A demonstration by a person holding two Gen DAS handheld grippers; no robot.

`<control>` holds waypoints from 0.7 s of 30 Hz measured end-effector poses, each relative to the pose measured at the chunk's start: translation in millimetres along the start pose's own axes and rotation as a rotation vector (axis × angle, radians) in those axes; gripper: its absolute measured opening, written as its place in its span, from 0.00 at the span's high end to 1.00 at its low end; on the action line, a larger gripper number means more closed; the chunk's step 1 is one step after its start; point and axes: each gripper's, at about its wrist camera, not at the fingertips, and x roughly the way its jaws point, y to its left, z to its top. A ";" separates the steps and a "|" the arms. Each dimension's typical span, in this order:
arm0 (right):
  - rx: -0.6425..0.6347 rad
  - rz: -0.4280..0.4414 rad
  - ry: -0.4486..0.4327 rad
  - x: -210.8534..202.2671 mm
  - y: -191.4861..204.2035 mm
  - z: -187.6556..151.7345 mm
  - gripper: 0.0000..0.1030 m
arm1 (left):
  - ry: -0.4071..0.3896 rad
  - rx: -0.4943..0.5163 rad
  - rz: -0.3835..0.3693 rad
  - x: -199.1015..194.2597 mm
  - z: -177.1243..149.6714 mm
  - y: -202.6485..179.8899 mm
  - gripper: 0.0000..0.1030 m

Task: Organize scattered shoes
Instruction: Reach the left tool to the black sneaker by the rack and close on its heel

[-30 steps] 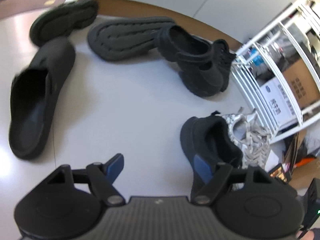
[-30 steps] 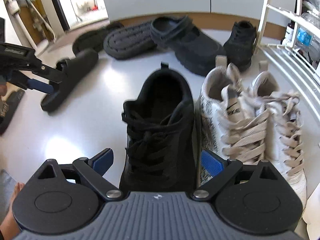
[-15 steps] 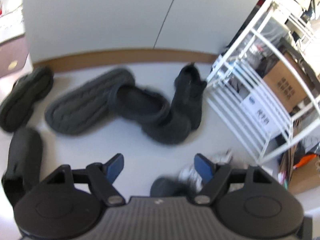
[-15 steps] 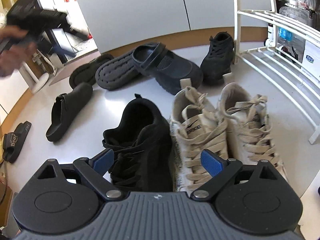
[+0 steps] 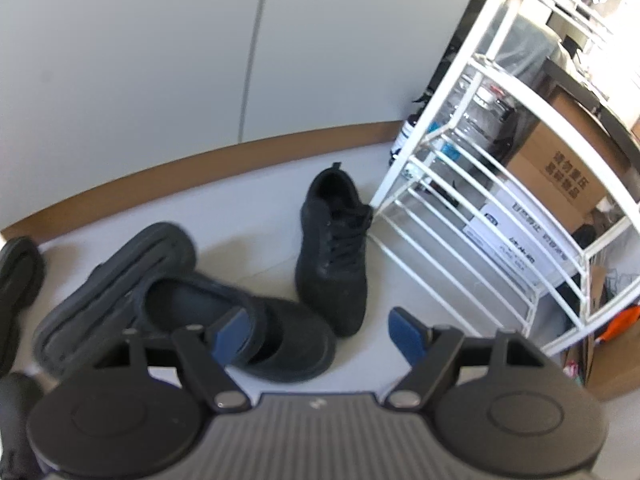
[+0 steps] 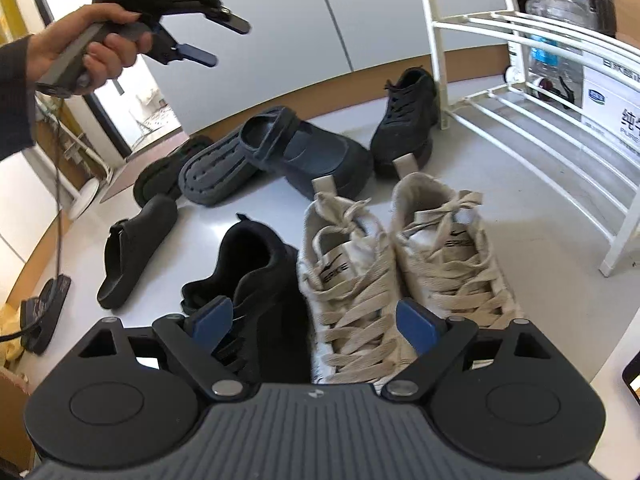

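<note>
In the left wrist view my left gripper [image 5: 320, 334] is open and empty, held in the air above a black lace-up sneaker [image 5: 332, 256] beside the white rack [image 5: 480, 220]. A dark clog [image 5: 276, 332] lies below its left pad, leaning on an overturned clog [image 5: 112, 280]. The right wrist view shows that left gripper [image 6: 224, 42] raised in a hand at the upper left. My right gripper [image 6: 314, 324] hovers over a second black sneaker [image 6: 256, 276] and a pair of beige sneakers [image 6: 400, 256]. Its jaws are closing slightly, and the pads press on nothing.
The far black sneaker [image 6: 408, 124] and the two clogs [image 6: 304, 152] lie near the brown skirting. A black slide [image 6: 132, 248] and a sandal [image 6: 44, 312] lie at the left. The rack's wire shelf [image 6: 540, 128] fills the right, with bottles and boxes behind.
My left gripper has risen and swung from the slide and clogs towards the black sneaker by the rack. My right gripper has drawn back and up from the black and beige sneakers.
</note>
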 end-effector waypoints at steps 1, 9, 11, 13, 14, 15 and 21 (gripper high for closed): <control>-0.005 -0.004 0.001 0.3 -2.6 0.7 0.10 | -0.004 0.006 -0.002 7.8 0.5 -1.4 0.23; -0.025 -0.035 0.026 0.4 -31.1 7.9 0.10 | -0.002 -0.017 0.027 122.5 22.2 -3.2 0.25; -0.012 -0.048 0.023 -0.1 -37.8 9.7 0.10 | -0.020 -0.032 0.044 136.3 34.1 -3.2 0.25; 0.023 -0.055 0.019 2.2 -44.1 12.8 0.10 | -0.032 -0.028 0.052 142.8 44.2 -5.5 0.25; 0.031 -0.053 0.017 3.2 -44.9 14.2 0.10 | -0.031 -0.017 0.047 147.9 52.3 -7.9 0.25; 0.036 -0.051 0.016 4.0 -45.5 15.7 0.10 | -0.030 -0.007 0.043 152.8 60.0 -10.2 0.25; 0.084 -0.044 -0.005 10.6 -51.7 23.9 0.10 | 0.059 0.065 0.069 187.0 89.1 -19.9 0.25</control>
